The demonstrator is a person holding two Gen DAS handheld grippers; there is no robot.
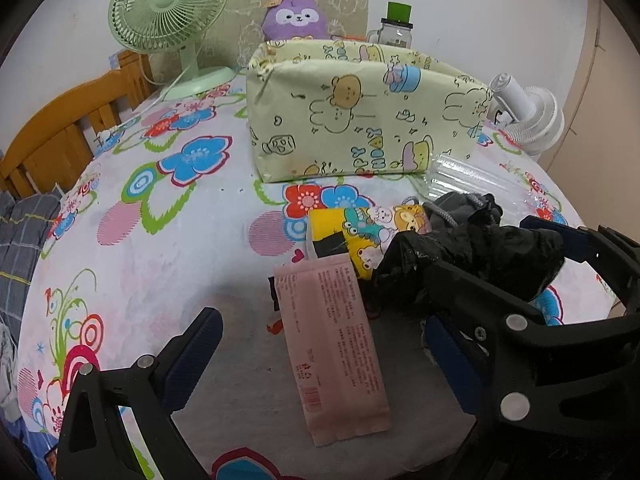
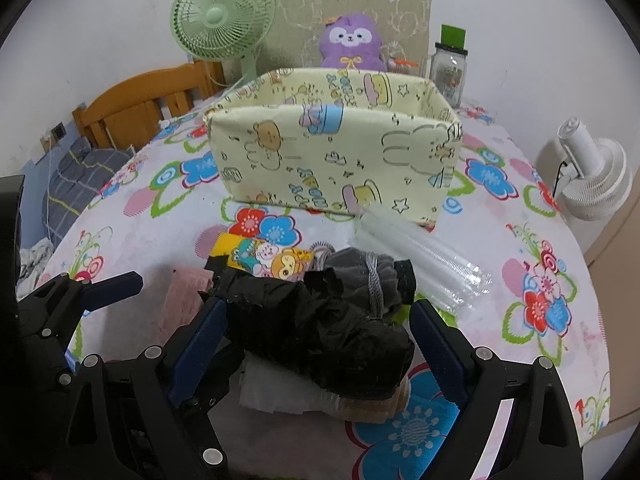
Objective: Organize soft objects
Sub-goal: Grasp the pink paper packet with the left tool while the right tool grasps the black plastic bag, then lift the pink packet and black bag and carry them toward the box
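A yellow cartoon-print fabric bin (image 1: 360, 120) (image 2: 340, 152) stands open on the floral tablecloth. In front of it lie a pink flat packet (image 1: 336, 344), a yellow cartoon pouch (image 1: 360, 232) (image 2: 264, 256), a grey drawstring bag (image 2: 360, 276) and a crumpled black plastic bag (image 1: 480, 256) (image 2: 320, 340). My left gripper (image 1: 320, 360) is open, its jaws on either side of the pink packet. My right gripper (image 2: 316, 344) is open with the black bag between its fingers; it also shows in the left wrist view (image 1: 560, 264).
A clear plastic sleeve (image 2: 424, 264) lies right of the pile. A green fan (image 2: 224, 20), a purple plush (image 2: 352, 44) and a jar (image 2: 450, 68) stand behind the bin. A white fan (image 2: 592, 176) is at the right edge. A wooden chair (image 2: 148, 104) is left.
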